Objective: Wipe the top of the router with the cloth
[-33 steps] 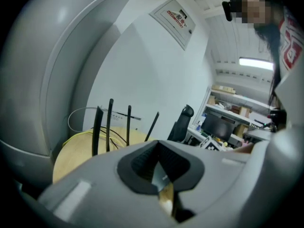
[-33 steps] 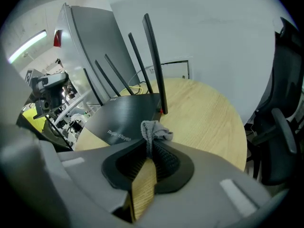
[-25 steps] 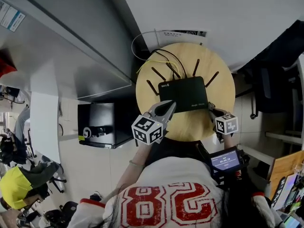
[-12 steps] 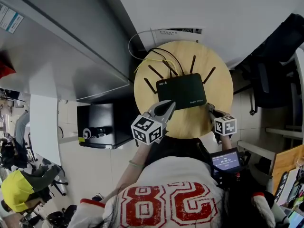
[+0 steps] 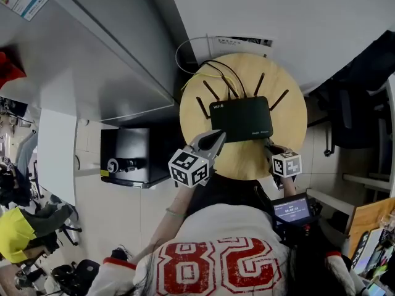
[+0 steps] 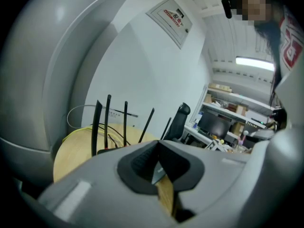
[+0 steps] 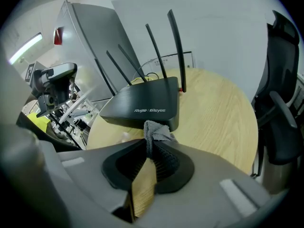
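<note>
The router [image 5: 242, 118] is a flat black box with thin antennas standing along its back edge. It lies on a round wooden table [image 5: 290, 159] by a white wall (black chair [image 7: 280, 103] beside). The right gripper [image 7: 151, 151] has its jaws clamped on a grey cloth [image 7: 154, 131] close to the router's front edge. The left gripper [image 6: 158, 146], jaws closed and empty, sits at its near-left corner.

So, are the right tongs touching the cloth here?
Touching. The right gripper view shows the right tongs shut on the grey cloth, its bunched end poking out toward the router.
</note>
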`<state>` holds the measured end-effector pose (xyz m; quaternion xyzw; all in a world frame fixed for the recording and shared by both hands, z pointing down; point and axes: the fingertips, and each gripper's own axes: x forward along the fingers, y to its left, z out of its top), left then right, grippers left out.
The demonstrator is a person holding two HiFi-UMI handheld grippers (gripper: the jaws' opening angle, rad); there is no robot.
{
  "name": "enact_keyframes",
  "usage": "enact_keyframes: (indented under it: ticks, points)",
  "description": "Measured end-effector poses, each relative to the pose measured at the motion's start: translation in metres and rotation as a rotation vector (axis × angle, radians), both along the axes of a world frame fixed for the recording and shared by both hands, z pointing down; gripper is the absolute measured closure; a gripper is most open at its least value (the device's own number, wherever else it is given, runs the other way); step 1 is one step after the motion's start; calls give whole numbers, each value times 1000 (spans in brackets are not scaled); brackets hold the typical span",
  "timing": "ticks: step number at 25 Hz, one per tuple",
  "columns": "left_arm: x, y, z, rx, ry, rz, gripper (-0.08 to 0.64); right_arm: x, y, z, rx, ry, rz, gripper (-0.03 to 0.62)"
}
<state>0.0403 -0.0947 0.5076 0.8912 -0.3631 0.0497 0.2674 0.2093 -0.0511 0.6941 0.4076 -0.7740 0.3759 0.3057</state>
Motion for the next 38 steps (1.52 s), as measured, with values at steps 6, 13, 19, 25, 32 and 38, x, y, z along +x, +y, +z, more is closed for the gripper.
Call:
enact_keyframes:
  ticks: [6,13,19,25,32,38]
  points:
    - [-10,4,1,-2,4,-21,558,-29,4,2,-11,-23,-60,554]
    - [-20,5,1,2,3,-46,558,-53,7,-1,-5,-49,-104,554]
    - [-26,4,-3,5,4,-57,558,-82,11,-5,-11,-73,-171,554]
    - [-35,7,-4,9,0,-81,558,-114,17,-9,-13,-95,-275,554]
    - [-56,9,-1,6,-1,-136,558,-152,20,-10,-21,-116,-389,554]
    - [-80,10,0,5,-6,-202,558,-177,22,-11,-28,-124,-476,554]
